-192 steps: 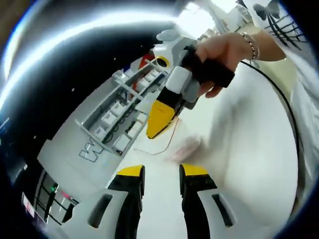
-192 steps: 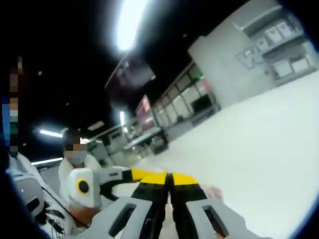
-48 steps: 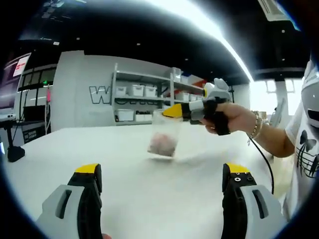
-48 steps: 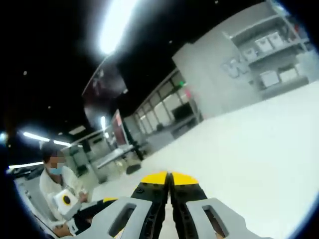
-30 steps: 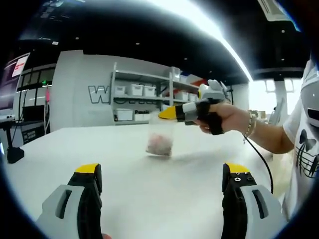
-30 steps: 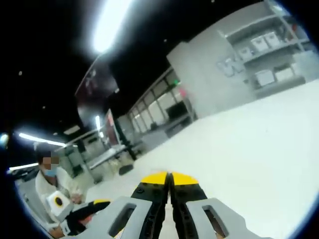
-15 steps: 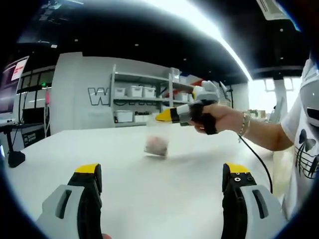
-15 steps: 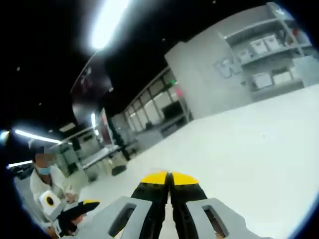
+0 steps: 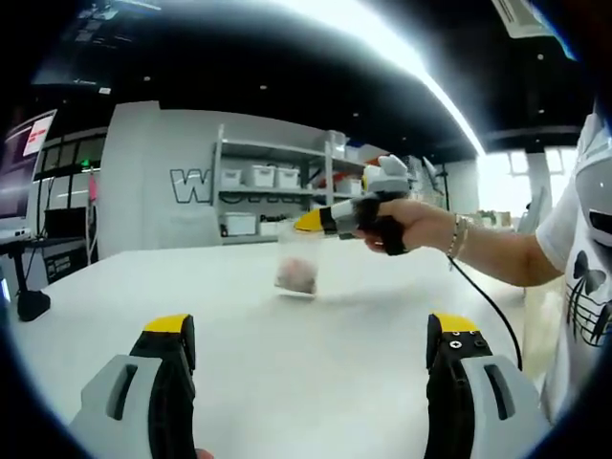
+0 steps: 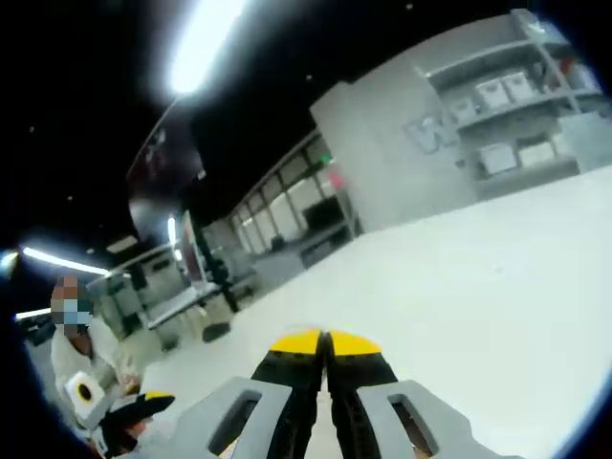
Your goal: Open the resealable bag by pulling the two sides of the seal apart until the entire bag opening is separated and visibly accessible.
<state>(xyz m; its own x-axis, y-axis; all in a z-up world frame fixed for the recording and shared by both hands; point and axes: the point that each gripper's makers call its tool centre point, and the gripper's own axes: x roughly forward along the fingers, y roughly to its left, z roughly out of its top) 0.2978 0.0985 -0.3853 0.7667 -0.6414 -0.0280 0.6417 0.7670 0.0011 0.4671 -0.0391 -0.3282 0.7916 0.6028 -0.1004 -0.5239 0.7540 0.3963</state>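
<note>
Hanging from right gripper (image 9: 304, 222): resealable bag (image 9: 297, 265), above table (image 9: 306, 344).

Large dark letters stand on the grey wall (image 9: 143, 172) behind the shelving unit (image 9: 273, 196): "WO" reads clearly to the left of the shelves, and the remaining letters are cut off by the shelf frame and bins. In the right gripper view the same lettering (image 10: 427, 131) shows a legible "W" on the wall beside the shelves. No other text, label or number is readable.
</note>
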